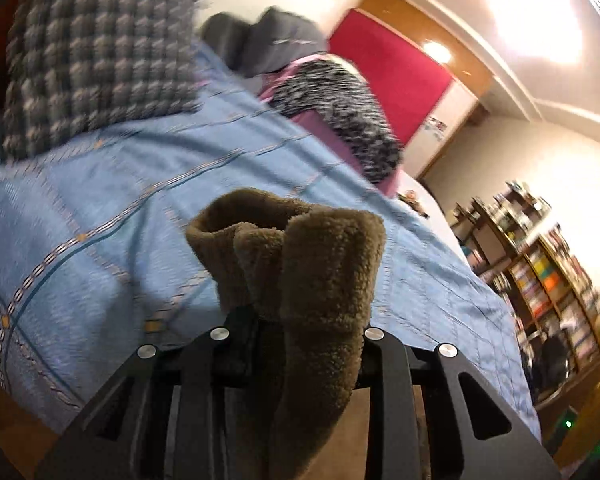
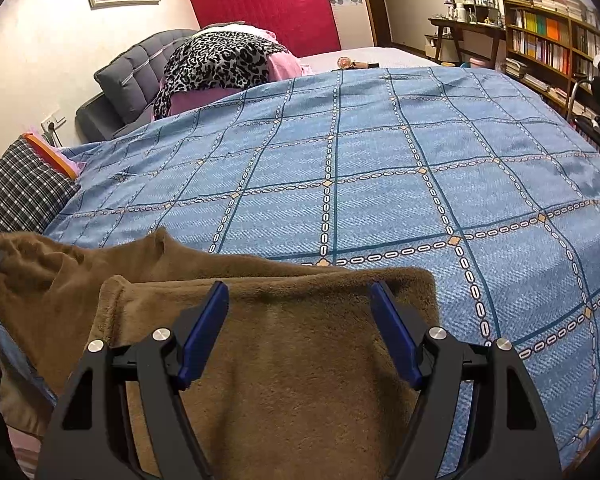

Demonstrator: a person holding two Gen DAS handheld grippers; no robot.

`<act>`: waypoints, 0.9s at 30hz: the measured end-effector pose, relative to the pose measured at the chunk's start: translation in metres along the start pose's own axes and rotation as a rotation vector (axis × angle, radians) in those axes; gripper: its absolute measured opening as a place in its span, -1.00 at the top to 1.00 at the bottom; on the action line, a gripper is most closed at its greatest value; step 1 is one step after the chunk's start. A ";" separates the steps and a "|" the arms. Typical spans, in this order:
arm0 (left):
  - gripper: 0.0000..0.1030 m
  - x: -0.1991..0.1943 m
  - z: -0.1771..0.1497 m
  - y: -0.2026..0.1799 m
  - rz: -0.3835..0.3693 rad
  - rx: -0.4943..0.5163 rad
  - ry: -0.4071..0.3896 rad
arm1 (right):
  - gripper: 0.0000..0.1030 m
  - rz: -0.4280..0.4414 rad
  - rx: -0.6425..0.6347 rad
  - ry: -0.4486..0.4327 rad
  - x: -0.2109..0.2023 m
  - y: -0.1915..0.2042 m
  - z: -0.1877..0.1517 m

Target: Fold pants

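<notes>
The brown fleece pants (image 2: 284,344) lie at the near edge of a bed under a blue checked cover (image 2: 380,168). In the left wrist view a bunched fold of the pants (image 1: 300,264) sticks up out of my left gripper (image 1: 296,320), which is shut on it and lifted above the bed; its fingers are hidden by the cloth. My right gripper (image 2: 300,320) hovers open just over the flat part of the pants, blue pads (image 2: 204,336) wide apart, nothing pinched. The left part of the pants rises toward the frame's left edge.
A checked pillow (image 2: 20,192) lies at the bed's left. A leopard-print cloth (image 2: 216,64) on pink bedding sits by the grey cushion and red headboard (image 2: 268,4). Bookshelves (image 2: 548,48) and a chair stand on the right. Small objects (image 2: 352,63) lie at the far bed edge.
</notes>
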State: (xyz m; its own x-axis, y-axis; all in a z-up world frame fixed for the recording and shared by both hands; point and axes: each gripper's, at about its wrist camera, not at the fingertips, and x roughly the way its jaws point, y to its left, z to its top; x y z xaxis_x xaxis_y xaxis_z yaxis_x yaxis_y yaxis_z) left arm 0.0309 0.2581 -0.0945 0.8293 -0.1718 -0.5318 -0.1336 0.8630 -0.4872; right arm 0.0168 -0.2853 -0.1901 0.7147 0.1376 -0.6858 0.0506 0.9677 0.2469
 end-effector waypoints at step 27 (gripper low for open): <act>0.47 0.017 -0.136 -0.295 -0.361 0.529 0.234 | -0.45 0.102 0.185 -0.040 -0.034 -0.076 -0.020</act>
State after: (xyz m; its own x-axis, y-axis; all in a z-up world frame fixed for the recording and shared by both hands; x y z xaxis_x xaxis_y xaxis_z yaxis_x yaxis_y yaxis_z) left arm 0.0108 -0.0638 -0.0544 0.6249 -0.5394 -0.5645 0.4623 0.8382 -0.2892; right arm -0.0249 -0.3591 -0.1994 0.7497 0.2211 -0.6237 0.1006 0.8935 0.4376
